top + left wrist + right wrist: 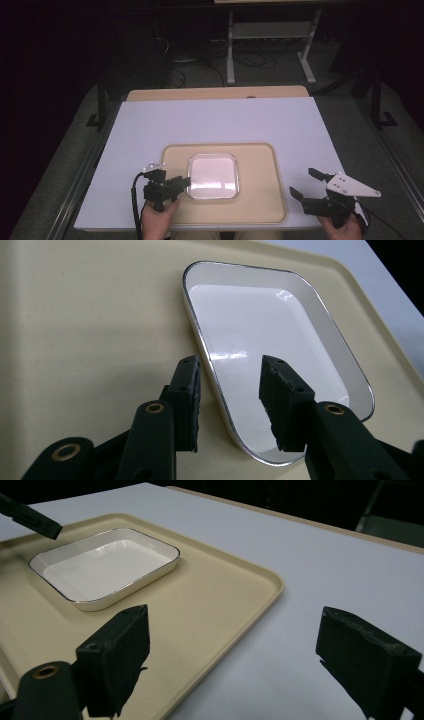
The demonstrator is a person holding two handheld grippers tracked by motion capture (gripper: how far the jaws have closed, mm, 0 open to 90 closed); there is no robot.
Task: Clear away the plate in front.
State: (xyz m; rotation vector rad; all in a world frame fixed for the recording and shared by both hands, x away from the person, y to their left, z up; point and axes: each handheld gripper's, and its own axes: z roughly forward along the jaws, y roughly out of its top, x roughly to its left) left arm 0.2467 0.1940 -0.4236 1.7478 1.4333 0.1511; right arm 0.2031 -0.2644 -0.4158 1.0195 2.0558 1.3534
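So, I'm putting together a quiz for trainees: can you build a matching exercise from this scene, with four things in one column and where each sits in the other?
Things:
1. square white dish with a thin dark rim
2. beige plastic tray
3. left tool
4. right tool

Places:
a. on the pale table sheet
b. open, over the sheet beside the tray's right edge
c. in the tray
d. jaws either side of the dish's rim, not pressing it

Pairs: 1-c, 2-a, 3-d, 4-b
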